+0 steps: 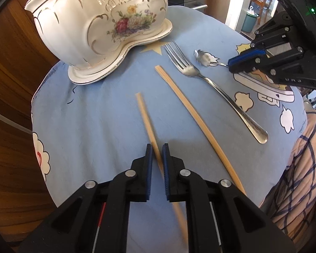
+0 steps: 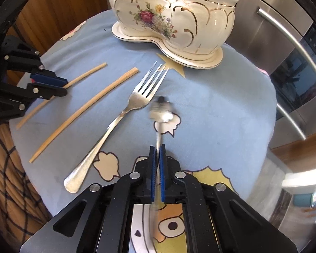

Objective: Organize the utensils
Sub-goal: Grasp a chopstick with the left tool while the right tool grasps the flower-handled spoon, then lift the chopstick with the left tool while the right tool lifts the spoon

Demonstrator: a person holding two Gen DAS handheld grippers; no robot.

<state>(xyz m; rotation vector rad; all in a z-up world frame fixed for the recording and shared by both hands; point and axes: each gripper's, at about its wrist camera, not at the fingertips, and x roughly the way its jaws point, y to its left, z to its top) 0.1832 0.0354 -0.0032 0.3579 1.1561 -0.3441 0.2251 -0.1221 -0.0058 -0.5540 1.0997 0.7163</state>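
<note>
The left gripper [image 1: 157,147] is clamped on the near chopstick [image 1: 146,118]; the right gripper [image 2: 157,148] is clamped on the spoon [image 2: 161,113] handle. The second chopstick [image 1: 191,118] and fork [image 1: 210,84] lie between them on the blue cloth [image 1: 94,126], with the ceramic holder [image 1: 99,25] at the far side.

A home kitchen: stainless oven [image 2: 301,78], wood cabinets [image 1: 8,80], cartoon tablecloth [image 1: 99,116], floral porcelain holder [image 1: 99,25].

left tongs [image 1: 157,147]: closed, pointing steeply down | right tongs [image 2: 157,148]: closed, pointing steeply down
</note>
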